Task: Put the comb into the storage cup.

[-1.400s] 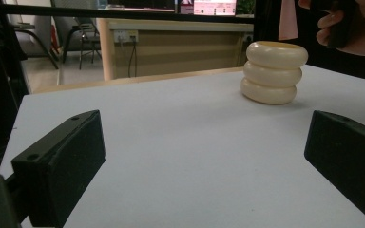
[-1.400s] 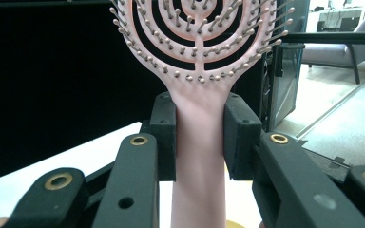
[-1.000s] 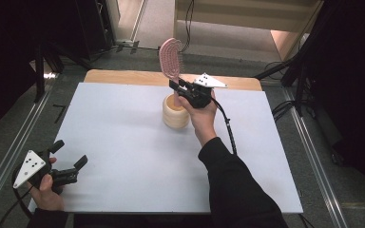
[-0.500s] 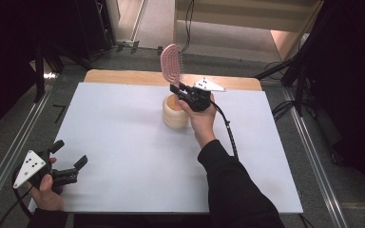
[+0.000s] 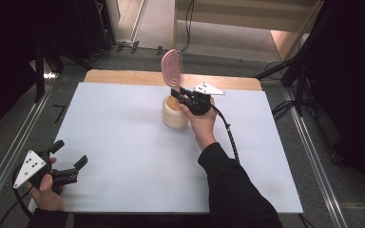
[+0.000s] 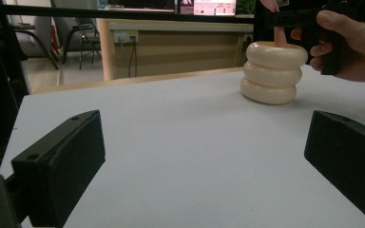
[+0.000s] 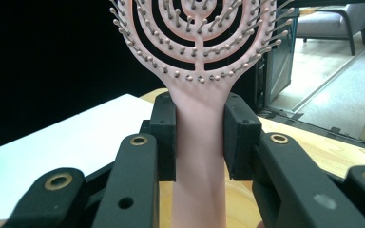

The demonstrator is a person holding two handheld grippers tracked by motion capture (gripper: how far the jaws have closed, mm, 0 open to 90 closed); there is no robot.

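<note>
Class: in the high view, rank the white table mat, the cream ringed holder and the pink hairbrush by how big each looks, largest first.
1. White table mat, far the largest.
2 and 3. Cream ringed holder and pink hairbrush: too alike to rank; the brush handle is partly hidden by the right gripper.

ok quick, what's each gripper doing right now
Left gripper: open, holding nothing, near the table's front left corner.
Right gripper: shut on the pink brush handle, above the holder.
</note>
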